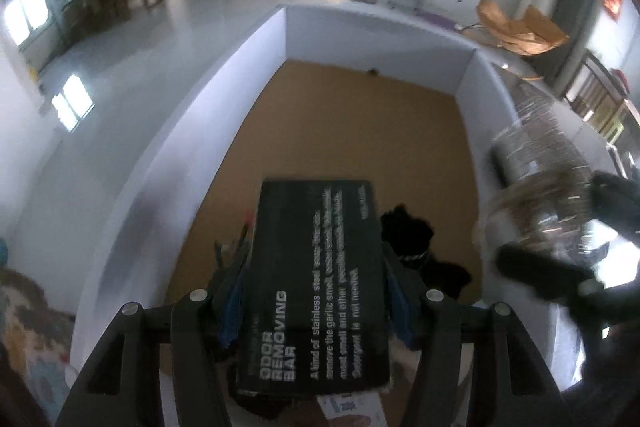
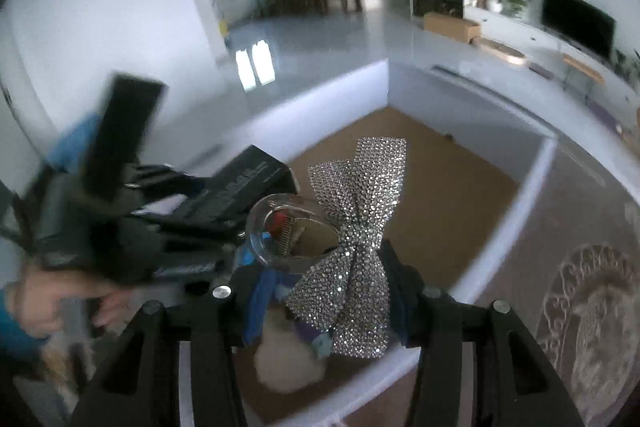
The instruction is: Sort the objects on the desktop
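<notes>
My left gripper is shut on a black box printed "ODOR REMOVING BAR", held lengthwise between the blue pads above a white-walled bin. My right gripper is shut on a silver rhinestone bow with a clear plastic clip attached. It also hangs over the bin. The left wrist view shows the blurred bow and the right gripper's dark fingers at the right. The right wrist view shows the black box at the left, close beside the bow.
The bin has a brown cardboard floor. On it lie a black fluffy item, some pens and a white fluffy ball. A patterned mat lies right of the bin. A person's hand grips the left tool.
</notes>
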